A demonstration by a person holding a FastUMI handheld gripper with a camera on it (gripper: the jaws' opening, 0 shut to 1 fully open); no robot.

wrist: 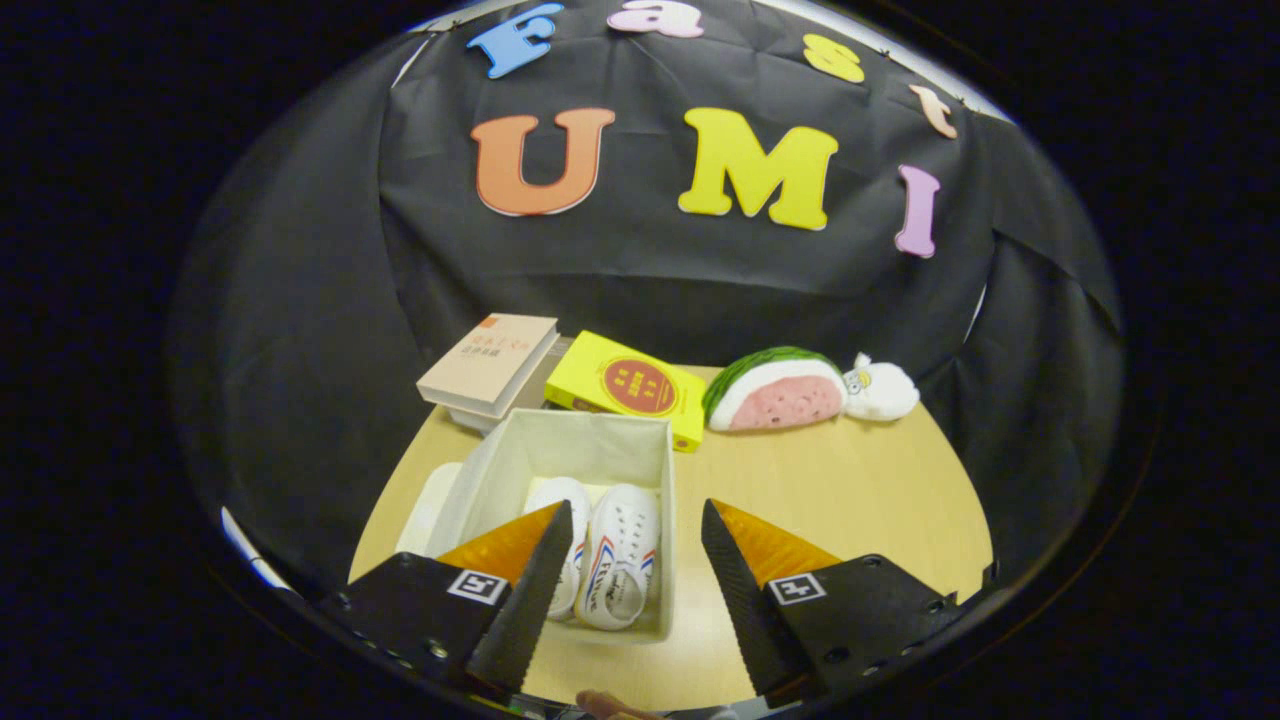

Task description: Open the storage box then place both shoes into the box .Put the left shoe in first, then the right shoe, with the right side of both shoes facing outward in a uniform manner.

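Your claw (pixel 635 520) is wide open and holds nothing, above the box (pixel 640 440) with both shoes (pixel 620 550) inside.

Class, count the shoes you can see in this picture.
2. The left-hand shoe and the right-hand shoe lie side by side inside the storage box, partly behind the open hand-held gripper.

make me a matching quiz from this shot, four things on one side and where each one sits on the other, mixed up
Things:
1. shoes
2. yellow box
3. white plush toy
4. beige book

Places:
A. right beside the watermelon plush
B. behind the storage box's left corner
C. inside the storage box, side by side
D. between the book and the watermelon plush

Pairs: 1-C, 2-D, 3-A, 4-B

The gripper is open, holding nothing.
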